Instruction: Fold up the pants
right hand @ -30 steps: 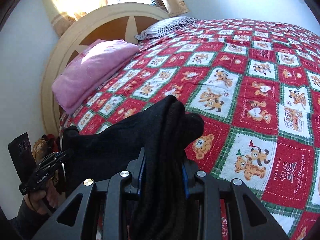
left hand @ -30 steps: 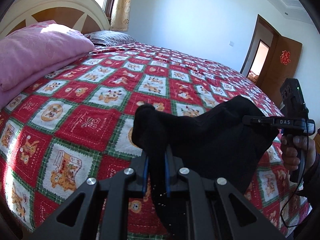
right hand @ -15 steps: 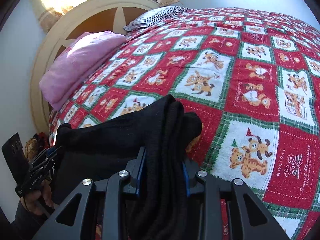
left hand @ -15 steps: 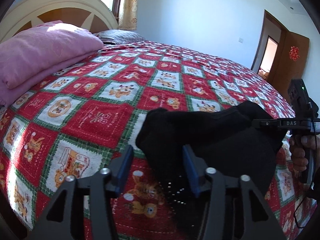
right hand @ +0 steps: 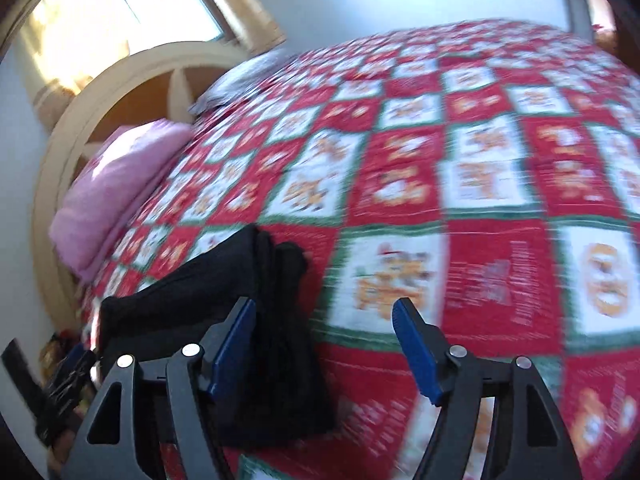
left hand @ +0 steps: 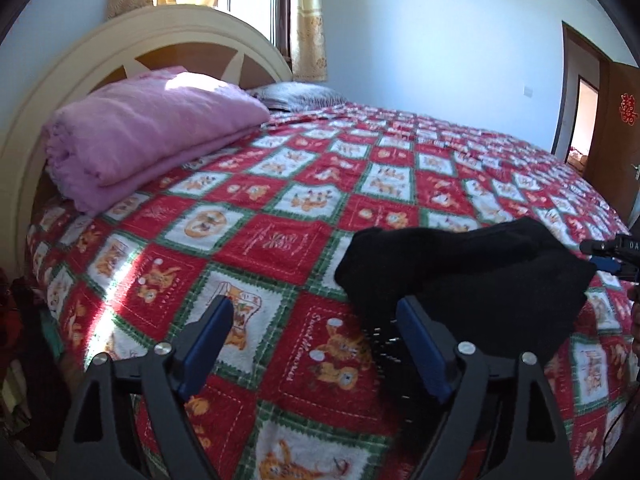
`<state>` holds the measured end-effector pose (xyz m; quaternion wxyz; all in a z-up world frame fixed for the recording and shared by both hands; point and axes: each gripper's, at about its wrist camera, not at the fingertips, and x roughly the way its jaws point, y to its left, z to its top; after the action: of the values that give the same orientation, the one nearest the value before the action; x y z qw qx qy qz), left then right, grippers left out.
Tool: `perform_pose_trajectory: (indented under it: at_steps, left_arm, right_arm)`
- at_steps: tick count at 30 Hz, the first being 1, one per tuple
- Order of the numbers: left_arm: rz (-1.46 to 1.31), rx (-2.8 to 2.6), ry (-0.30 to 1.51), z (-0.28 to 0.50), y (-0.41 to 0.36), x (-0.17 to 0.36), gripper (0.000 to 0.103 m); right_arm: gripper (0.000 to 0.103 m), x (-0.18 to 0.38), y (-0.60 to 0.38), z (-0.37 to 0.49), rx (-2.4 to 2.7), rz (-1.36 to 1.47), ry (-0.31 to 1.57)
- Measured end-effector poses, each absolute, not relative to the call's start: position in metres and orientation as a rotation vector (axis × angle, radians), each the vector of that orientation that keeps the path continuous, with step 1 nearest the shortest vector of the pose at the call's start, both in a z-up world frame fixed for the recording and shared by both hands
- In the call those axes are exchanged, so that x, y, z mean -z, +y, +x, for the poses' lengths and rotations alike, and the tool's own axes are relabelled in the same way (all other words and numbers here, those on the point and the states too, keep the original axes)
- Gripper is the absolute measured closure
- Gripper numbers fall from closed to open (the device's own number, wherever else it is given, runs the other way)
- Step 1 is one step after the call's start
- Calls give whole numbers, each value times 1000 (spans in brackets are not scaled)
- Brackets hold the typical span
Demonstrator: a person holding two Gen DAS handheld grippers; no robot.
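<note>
One black pants (left hand: 460, 276) bundle, folded, lying on quilt (left hand: 280, 208) — 2 grippers: left gripper (left hand: 316, 320) & right gripper (right hand: 324, 318), both opening wide, gripping nothing. One pink blanket (left hand: 148, 128).

- Pants (left hand: 472, 280): black, matt knit cloth.
- Bedspread (left hand: 280, 240): fuzzy printed fleece.
- Blanket (left hand: 152, 132) at ten o'clock: soft pink cloth.
- Headboard (left hand: 168, 36): painted wood, smooth.
- Left claw (left hand: 314, 340): matt black plastic, blue pads (left hand: 420, 344).

Black pants (left hand: 472, 280) – red-green checked bedspread (left hand: 280, 240), seemingly bear-printed; pink blanket (left hand: 148, 132).
</note>
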<state>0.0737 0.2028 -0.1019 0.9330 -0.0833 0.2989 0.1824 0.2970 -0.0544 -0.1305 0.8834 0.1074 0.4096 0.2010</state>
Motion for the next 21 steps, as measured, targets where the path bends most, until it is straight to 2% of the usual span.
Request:
perform_pose_trajectory:
  at_steps: [3,5,15,21]
  left_arm:
    - [-160,-355,554,59,185,82,14]
    - [-158,-340,523,52,174,73,8]
    - [-138,-263,395,18,132,26,5]
    - [-114,-249,355,5,116,15,5]
  right_arm:
    - [31,111,-67,267,-388,204,806]
    - [31,98,-72,245,-389,177,773]
    - [30,42,-71,112,-470,43,589]
    - [27,27,-69,75,-507,34,535]
